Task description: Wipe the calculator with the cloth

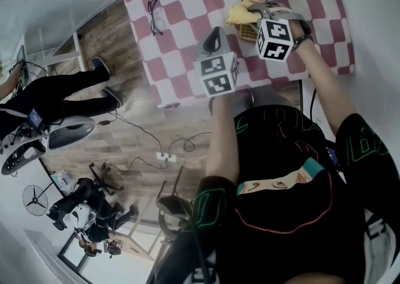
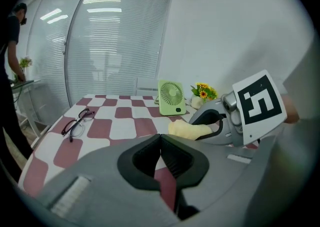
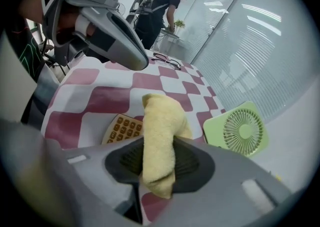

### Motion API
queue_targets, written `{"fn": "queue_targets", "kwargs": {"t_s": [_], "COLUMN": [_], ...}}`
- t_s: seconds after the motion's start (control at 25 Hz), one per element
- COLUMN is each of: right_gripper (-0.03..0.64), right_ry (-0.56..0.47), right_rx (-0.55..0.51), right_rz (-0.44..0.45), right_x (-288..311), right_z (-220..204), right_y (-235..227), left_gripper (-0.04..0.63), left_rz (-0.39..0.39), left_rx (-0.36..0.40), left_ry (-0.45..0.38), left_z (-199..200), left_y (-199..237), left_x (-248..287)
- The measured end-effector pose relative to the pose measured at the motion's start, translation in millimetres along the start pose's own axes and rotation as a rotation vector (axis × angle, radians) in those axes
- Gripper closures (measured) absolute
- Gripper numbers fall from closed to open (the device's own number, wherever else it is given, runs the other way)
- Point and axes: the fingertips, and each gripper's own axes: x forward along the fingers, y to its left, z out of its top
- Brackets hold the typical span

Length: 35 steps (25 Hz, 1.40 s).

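A yellow cloth (image 3: 159, 141) is pinched between the jaws of my right gripper (image 3: 159, 163), which is shut on it; the cloth also shows in the head view (image 1: 242, 12) and the left gripper view (image 2: 189, 130). Below it on the checked table lies the calculator (image 3: 123, 129) with orange keys, partly hidden by the cloth; the same calculator (image 1: 247, 31) peeks out beside the right gripper (image 1: 261, 10). My left gripper (image 2: 161, 160) is shut on nothing and hovers near the table's front edge, to the left of the right one (image 1: 215, 39).
A green desk fan (image 3: 240, 130) and a small pot of flowers (image 2: 202, 94) stand at the far side of the table (image 1: 181, 20). Glasses (image 1: 155, 15) lie at the left. A person (image 3: 159, 8) stands by a window beyond the table.
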Motion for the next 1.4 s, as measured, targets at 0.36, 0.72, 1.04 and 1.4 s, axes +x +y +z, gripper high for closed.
{"fn": "queue_targets", "kwargs": {"t_s": [0.36,0.72,1.04,1.4], "right_gripper": [0.491,0.492,0.491,0.488], "right_ry": [0.000,-0.006,-0.061,-0.290], "right_rx": [-0.073,-0.120,-0.083,0.273], "right_rz": [-0.036,-0.009,0.101,0.154], "right_x": [-6,-15,-25,-54], "right_z": [6,10,19,19], "right_y": [19,45,71,34], "left_gripper": [0.584,0.584,0.584,0.584], "left_rz": [0.021,0.048,0.087,0.105], "left_rx": [-0.048,-0.102,-0.130,-0.117], "left_ry": [-0.018,-0.057,-0.118,-0.200], "left_z": [-12,-24,-2,33], "left_y": [-15,-21,-4,2], "left_x": [-15,-23,-35,-44]}}
